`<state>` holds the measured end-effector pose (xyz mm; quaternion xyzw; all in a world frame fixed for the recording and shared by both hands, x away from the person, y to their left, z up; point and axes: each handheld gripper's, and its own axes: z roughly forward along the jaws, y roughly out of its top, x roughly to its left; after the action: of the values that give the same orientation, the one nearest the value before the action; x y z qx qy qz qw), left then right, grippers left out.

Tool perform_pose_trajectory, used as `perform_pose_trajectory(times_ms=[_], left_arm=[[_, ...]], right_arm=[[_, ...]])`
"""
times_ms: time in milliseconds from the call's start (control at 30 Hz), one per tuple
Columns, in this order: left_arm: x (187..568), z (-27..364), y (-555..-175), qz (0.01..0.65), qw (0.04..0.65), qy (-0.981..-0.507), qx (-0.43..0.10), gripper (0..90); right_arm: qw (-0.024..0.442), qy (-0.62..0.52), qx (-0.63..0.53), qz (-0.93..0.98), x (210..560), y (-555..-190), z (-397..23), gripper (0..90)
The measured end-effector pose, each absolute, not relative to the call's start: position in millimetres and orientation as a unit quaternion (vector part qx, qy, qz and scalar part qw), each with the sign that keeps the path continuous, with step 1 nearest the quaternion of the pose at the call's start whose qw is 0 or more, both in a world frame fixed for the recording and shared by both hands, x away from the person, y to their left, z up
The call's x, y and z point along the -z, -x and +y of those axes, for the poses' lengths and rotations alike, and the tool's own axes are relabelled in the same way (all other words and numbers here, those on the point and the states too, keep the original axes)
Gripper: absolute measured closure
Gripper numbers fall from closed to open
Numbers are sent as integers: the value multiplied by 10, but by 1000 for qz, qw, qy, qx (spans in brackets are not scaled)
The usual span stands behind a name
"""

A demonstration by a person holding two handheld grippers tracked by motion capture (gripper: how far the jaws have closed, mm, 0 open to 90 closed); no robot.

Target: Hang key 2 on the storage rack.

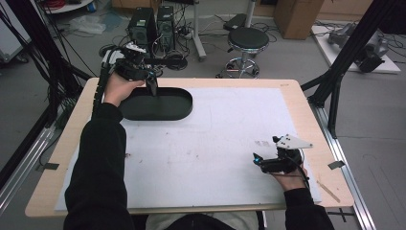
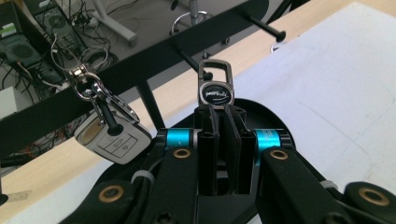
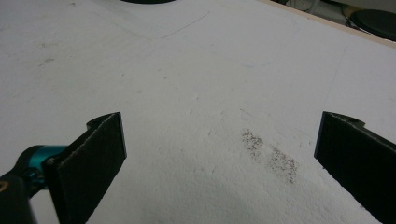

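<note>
While the white mat [image 1: 215, 143] covers most of the table, a black oval tray [image 1: 165, 110] sits at its far left, contents not visible. Left gripper [image 2: 219, 114], above the tray, has jaws clamped on a dark metal key clip [image 2: 215, 86] bearing illegible script; a car key fob [image 2: 112, 137] hangs from a black rack [image 2: 140, 60] alongside. Right gripper [image 1: 261, 160], near right, jaws wide apart, holding nothing.
</note>
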<state>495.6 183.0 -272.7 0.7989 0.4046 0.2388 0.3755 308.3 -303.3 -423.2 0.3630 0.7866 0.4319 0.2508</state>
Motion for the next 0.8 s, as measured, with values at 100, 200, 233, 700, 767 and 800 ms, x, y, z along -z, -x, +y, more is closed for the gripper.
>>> perform_pose_trajectory(times_ms=[100, 200, 233, 700, 767, 800], left_arm=[[2769, 1815, -4967, 408, 367, -800, -244, 837], [2805, 1795, -4988, 409, 359, -802, -247, 837], [2815, 1786, -4993, 410, 359, -802, -247, 837], [2916, 1716, -5073, 413, 343, -802, -261, 834], [2927, 1693, -5085, 415, 342, -800, -266, 833], [2934, 1681, -5091, 415, 343, -798, -269, 833]], right_arm=[[252, -363, -432, 787, 4230, -3077, -3032, 13], [253, -361, -432, 787, 4229, -3077, -3035, 13], [253, -362, -432, 787, 4231, -3078, -3034, 13], [250, -362, -432, 787, 4233, -3076, -3034, 13], [249, -363, -432, 787, 4234, -3077, -3033, 13], [249, -362, -432, 787, 4235, -3078, -3032, 13]])
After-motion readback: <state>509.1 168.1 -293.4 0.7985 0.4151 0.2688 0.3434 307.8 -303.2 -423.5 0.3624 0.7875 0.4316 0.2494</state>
